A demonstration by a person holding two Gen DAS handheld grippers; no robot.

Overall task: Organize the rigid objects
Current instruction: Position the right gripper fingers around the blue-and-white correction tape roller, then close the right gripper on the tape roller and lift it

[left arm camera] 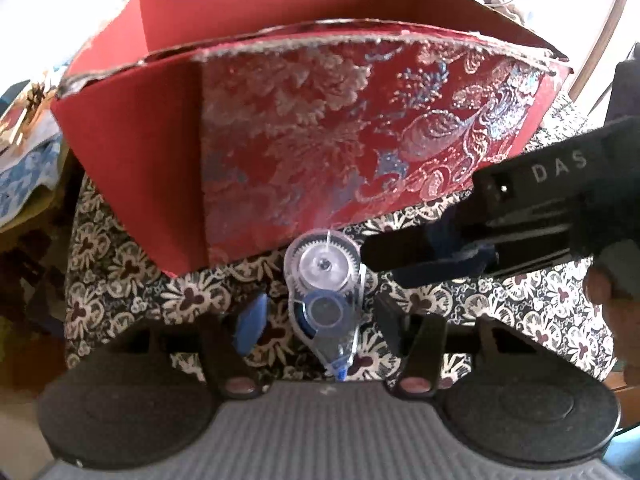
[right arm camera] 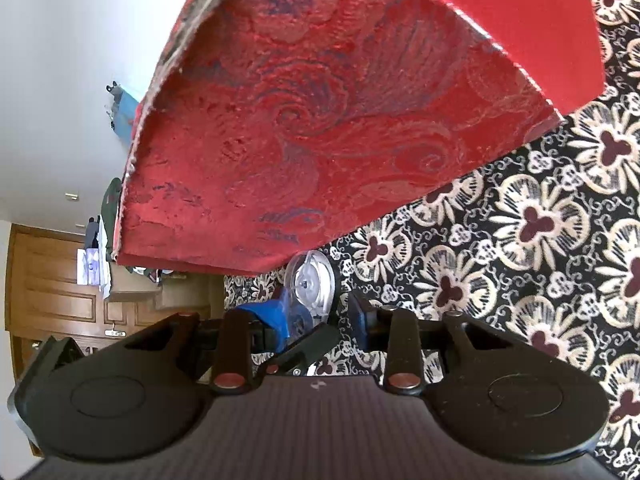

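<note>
1. Clear plastic with a blue reel marks the correction tape dispenser (left arm camera: 323,292), which is seen lying on the floral-patterned cloth (left arm camera: 532,300), just in front of the red box (left arm camera: 320,136).
2. From the left wrist view, the left gripper (left arm camera: 320,318) is shown spread open, one finger on each side of the dispenser, neither pad clearly touching it.
3. Only the left view shows the open top and red inner walls of the box, and the right gripper (left arm camera: 420,258) reaching in from the right, close beside the dispenser.
4. From the right wrist view, the right gripper (right arm camera: 320,326) is seen open, the dispenser (right arm camera: 310,290) lying ahead between its fingers.
5. Only the right view shows a wooden door (right arm camera: 48,280) beyond the cloth's edge.
6. Bare cloth is left to the right of the box; the dispenser sits near the box's lower edge.
</note>
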